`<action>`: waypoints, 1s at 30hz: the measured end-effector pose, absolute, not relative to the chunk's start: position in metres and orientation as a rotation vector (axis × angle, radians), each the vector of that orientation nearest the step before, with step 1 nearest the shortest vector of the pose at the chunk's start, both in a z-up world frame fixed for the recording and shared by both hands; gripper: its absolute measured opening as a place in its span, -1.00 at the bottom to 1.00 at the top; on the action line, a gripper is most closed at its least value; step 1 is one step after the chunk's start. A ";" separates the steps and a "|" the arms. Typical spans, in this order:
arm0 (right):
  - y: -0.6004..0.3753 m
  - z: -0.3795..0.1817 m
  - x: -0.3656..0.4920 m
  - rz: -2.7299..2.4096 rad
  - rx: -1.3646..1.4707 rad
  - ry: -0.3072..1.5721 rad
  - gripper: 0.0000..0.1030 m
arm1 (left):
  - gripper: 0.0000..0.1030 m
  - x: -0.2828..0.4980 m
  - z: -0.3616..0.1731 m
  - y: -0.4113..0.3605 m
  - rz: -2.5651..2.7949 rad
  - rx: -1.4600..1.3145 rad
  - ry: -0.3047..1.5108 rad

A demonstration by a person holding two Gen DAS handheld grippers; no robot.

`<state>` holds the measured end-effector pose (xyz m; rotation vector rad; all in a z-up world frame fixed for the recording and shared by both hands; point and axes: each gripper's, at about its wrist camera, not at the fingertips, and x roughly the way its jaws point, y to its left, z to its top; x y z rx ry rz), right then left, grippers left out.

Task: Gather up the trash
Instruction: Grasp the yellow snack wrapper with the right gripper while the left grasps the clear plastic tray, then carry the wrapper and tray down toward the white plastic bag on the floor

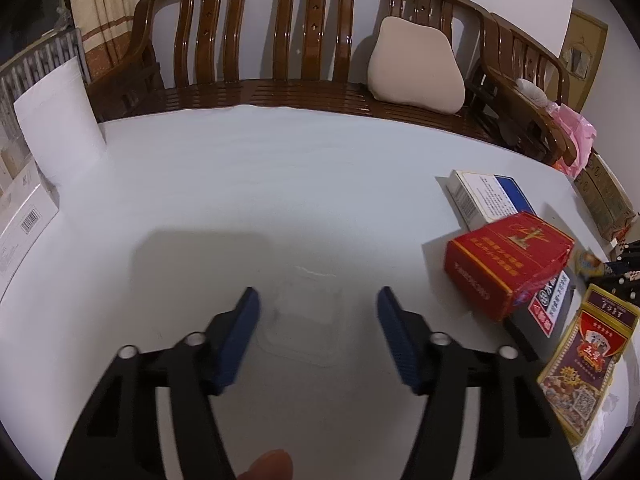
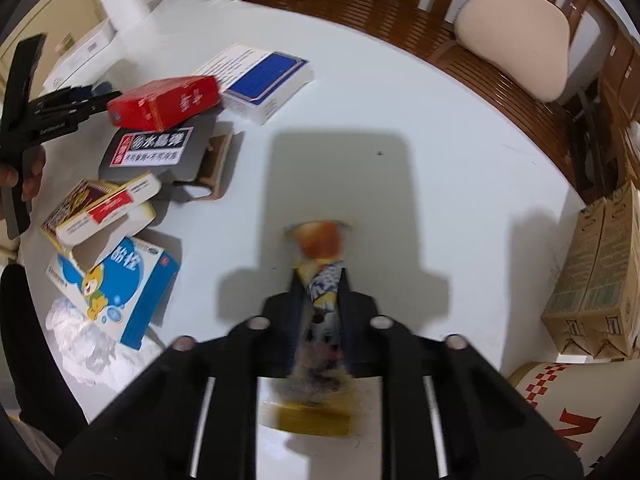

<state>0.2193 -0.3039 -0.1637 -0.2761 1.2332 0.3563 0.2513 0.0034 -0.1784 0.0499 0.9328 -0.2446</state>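
On the white table (image 1: 280,180), a clear, nearly see-through plastic tray (image 1: 308,320) lies between the blue pads (image 1: 248,312) of my left gripper (image 1: 319,306). The jaws stand open, with a gap on each side of the tray. In the right wrist view my right gripper (image 2: 320,284) points steeply down and is shut on a crumpled snack wrapper (image 2: 320,240) in orange, yellow and blue. The wrapper sticks out beyond the fingertips and also trails back under the gripper. The left gripper (image 2: 60,108) also shows at the far left of that view.
A red box (image 1: 508,260), a blue-and-white box (image 1: 488,196), a dark flat pack, a gold packet (image 1: 580,356), a blue cartoon box (image 2: 124,284) and crumpled white paper (image 2: 84,344) crowd one side. A wooden bench (image 1: 280,92) with a cushion (image 1: 416,68) borders the table. Cardboard boxes (image 2: 596,280) stand beyond its edge.
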 end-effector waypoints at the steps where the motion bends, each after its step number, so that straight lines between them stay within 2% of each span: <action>1: -0.304 -0.162 0.219 0.357 -0.268 1.234 -0.72 | 0.06 0.251 -0.178 0.005 -0.248 0.050 0.931; 2: -0.304 -0.163 0.218 0.356 -0.270 1.231 -0.72 | 0.02 0.251 -0.178 0.006 -0.246 0.052 0.928; 4: -0.302 -0.162 0.218 0.350 -0.270 1.227 -0.73 | -0.22 0.251 -0.178 0.009 -0.240 0.054 0.928; 9: -0.303 -0.163 0.216 0.335 -0.258 1.217 -0.78 | -0.23 0.248 -0.177 0.010 -0.244 0.050 0.923; 10: -0.304 -0.163 0.216 0.334 -0.258 1.215 -0.78 | -0.34 0.248 -0.177 0.008 -0.245 0.053 0.919; 30: -0.306 -0.148 0.200 0.301 -0.191 1.181 -0.86 | -0.36 0.229 -0.141 -0.004 -0.253 0.038 0.863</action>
